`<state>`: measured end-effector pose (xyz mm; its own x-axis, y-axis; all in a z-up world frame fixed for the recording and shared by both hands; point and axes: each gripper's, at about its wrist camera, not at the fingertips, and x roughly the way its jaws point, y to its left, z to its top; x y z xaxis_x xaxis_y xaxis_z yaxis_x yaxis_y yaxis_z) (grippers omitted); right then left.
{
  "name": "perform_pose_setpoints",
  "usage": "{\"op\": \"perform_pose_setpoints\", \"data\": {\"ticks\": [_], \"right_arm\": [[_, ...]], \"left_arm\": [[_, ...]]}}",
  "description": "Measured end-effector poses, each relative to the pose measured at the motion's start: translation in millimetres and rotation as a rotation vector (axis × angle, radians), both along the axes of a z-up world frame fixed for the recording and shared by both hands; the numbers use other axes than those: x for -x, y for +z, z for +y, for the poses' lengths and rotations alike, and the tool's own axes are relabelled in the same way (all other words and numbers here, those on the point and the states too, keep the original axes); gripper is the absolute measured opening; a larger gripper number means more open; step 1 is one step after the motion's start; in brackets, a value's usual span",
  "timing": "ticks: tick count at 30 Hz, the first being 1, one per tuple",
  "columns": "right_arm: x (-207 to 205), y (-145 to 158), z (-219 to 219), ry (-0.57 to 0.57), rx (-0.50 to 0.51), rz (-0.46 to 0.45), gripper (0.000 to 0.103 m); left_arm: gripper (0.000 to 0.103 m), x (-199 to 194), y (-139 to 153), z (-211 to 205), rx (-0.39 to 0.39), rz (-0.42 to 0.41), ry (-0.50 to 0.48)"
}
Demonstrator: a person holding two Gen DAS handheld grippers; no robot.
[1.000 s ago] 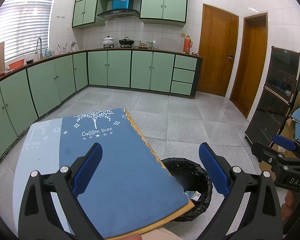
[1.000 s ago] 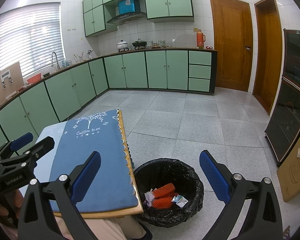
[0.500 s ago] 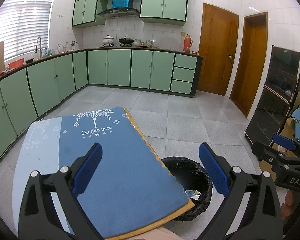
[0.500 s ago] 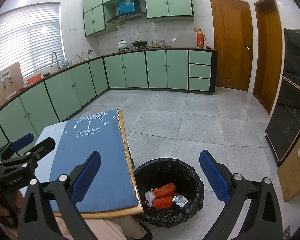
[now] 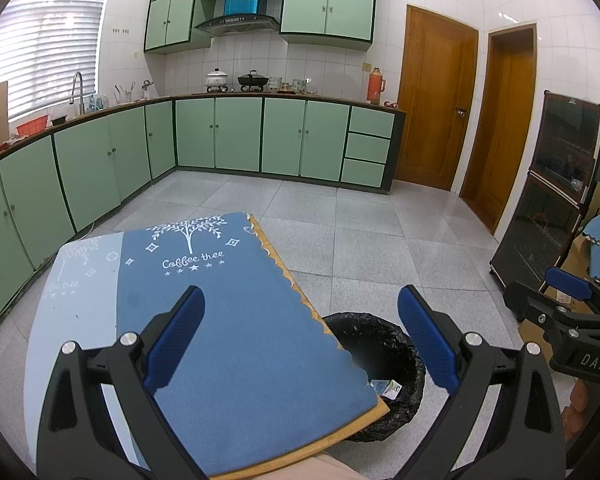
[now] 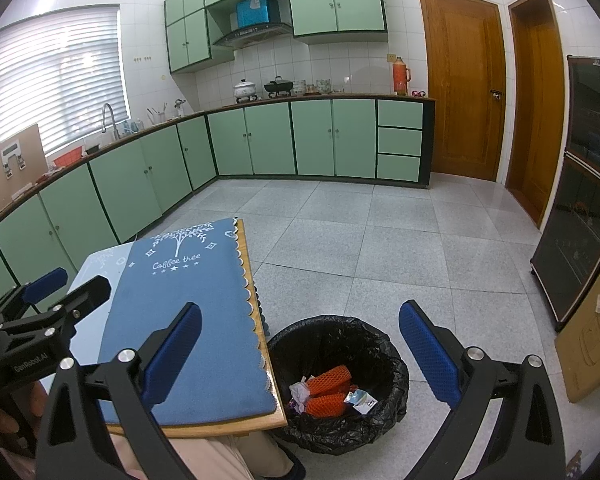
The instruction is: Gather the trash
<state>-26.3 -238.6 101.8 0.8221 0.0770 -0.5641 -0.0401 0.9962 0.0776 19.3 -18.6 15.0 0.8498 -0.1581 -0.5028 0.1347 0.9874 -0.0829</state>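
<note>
Both the left gripper (image 5: 300,332) and right gripper (image 6: 300,344) are held wide apart and empty above the tabletop (image 6: 196,430), so little risk remains beyond the trash (image 6: 326,394), already in the bin (image 6: 396,392) at lower centre, being missed.

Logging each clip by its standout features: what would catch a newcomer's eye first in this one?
Probably the dark blue table mat printed with a white tree and "Coffee tree", covering the wooden table at lower left. Next, the round bin lined with a black plastic bag on the grey floor just right of the table, holding orange foam netting and crumpled wrappers. Both blue-padded grippers, left and right, are open and empty.
</note>
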Motion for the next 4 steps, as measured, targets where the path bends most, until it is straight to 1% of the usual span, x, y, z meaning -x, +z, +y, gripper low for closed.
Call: {"op": "perform_pose_setpoints", "data": {"ticks": [4], "right_arm": [[0.0,0.1,0.8,0.0,0.001,-0.001,0.097]], "left_arm": [[0.094,-1.7,-3.3,0.6,0.0,0.003,0.001]]}}
